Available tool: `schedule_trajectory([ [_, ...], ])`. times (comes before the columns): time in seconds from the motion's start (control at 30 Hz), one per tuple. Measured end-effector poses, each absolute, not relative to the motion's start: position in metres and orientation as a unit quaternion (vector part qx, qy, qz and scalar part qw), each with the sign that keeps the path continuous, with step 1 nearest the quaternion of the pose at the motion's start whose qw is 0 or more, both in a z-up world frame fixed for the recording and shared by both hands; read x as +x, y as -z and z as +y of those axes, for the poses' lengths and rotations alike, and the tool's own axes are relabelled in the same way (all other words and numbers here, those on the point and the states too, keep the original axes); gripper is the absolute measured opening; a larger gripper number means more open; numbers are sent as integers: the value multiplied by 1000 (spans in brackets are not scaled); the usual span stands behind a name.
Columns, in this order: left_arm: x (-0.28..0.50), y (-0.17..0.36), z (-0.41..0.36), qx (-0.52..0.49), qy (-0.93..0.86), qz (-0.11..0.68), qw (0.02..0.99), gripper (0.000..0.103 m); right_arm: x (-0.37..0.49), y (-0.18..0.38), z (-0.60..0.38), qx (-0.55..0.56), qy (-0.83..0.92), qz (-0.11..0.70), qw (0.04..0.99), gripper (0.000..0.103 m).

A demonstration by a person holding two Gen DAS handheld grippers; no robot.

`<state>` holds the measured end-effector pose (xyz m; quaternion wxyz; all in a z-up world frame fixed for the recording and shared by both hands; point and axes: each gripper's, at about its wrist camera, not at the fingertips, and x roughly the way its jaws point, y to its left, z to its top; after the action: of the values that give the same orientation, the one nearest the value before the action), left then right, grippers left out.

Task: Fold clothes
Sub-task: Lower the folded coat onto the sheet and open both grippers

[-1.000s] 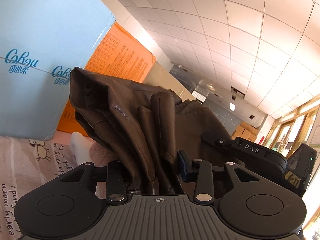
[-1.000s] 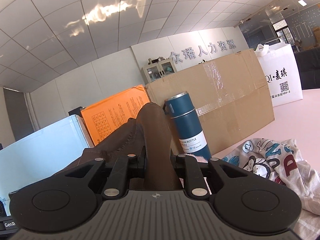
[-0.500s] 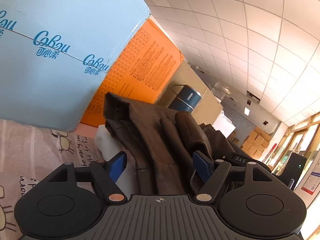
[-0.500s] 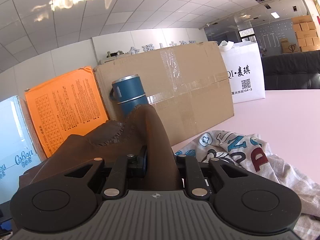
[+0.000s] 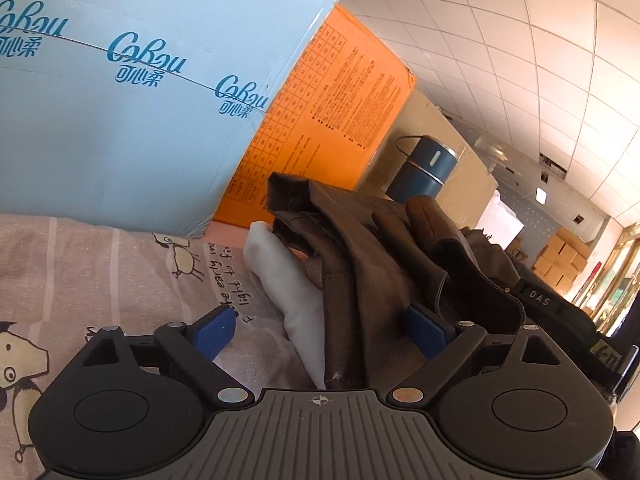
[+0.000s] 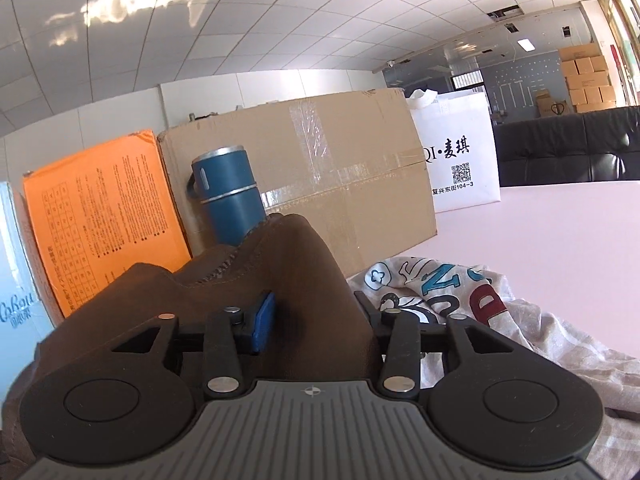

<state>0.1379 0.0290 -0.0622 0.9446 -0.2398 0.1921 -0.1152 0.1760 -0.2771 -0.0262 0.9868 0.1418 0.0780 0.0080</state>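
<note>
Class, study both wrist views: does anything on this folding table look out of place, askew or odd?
Yes. A blue flask and stacked boxes, among them an orange box, crowd the table's back edge. The brown garment lies bunched, not flat, and a printed shirt sits crumpled beside it.

Counts from both wrist views:
- Garments: 3. One brown garment (image 5: pixel 360 264), one cartoon-print cloth (image 5: pixel 100 280) under it, one letter-print shirt (image 6: pixel 448 300) off to the side.
- White cloth piece (image 5: pixel 296 292): 1, may be lining of the brown one, can't tell.
- Big boxes along the wall: 3. Light blue box (image 5: pixel 132 92), orange box (image 6: pixel 104 220), taped cardboard box (image 6: pixel 332 184).
- Blue flask (image 6: pixel 228 196): 1.
- White tote bag (image 6: pixel 460 160): 1.
- Stacked cartons (image 6: pixel 584 76) far back: several, too small to count reliably.
- Black sofa (image 6: pixel 568 148): 1.
- Grippers: 2, left gripper (image 5: pixel 320 334), right gripper (image 6: pixel 314 322).
</note>
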Motion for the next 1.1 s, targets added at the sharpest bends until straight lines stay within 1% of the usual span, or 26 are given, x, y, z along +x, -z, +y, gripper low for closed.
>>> schedule_trajectory([
  [0.07, 141, 63, 28, -237, 108, 194, 946, 94, 155, 15, -271, 129, -23, 33, 991, 50],
  [0.1, 141, 63, 28, -236, 108, 191, 947, 94, 143, 9, -264, 113, -34, 8, 993, 54],
  [0.17, 139, 62, 28, -237, 110, 185, 947, 94, 124, 2, -249, 84, -72, -15, 994, 59],
  [0.2, 139, 62, 28, -237, 110, 184, 948, 94, 120, 2, -243, 75, -94, -10, 993, 64],
  [0.33, 139, 61, 28, -235, 106, 182, 949, 95, 127, 11, -220, 39, -145, 62, 987, 64],
  [0.4, 139, 61, 27, -231, 102, 182, 950, 95, 141, 20, -217, 40, -145, 109, 983, 66],
  [0.43, 138, 61, 27, -229, 101, 182, 951, 95, 147, 25, -219, 46, -142, 117, 982, 66],
  [0.47, 138, 61, 26, -227, 100, 183, 951, 96, 149, 28, -220, 46, -138, 117, 982, 67],
  [0.53, 137, 60, 25, -224, 102, 184, 952, 100, 152, 32, -222, 47, -132, 117, 983, 74],
  [0.7, 126, 52, 18, -212, 119, 182, 953, 101, 140, 38, -225, 55, -135, 87, 986, 75],
  [0.73, 122, 49, 16, -207, 117, 182, 954, 102, 136, 37, -226, 58, -133, 80, 986, 79],
  [0.77, 118, 46, 15, -203, 117, 182, 955, 102, 132, 35, -227, 63, -133, 72, 986, 81],
  [0.87, 96, 36, 14, -185, 112, 172, 961, 102, 115, 22, -234, 91, -143, 43, 985, 87],
  [0.97, 73, 26, 13, -164, 106, 160, 968, 103, 95, 6, -237, 113, -158, 31, 981, 92],
  [1.03, 57, 19, 13, -153, 102, 157, 970, 103, 82, -5, -239, 127, -180, 42, 974, 97],
  [1.1, 41, 13, 13, -143, 99, 152, 973, 103, 68, -15, -239, 139, -203, 59, 967, 98],
])
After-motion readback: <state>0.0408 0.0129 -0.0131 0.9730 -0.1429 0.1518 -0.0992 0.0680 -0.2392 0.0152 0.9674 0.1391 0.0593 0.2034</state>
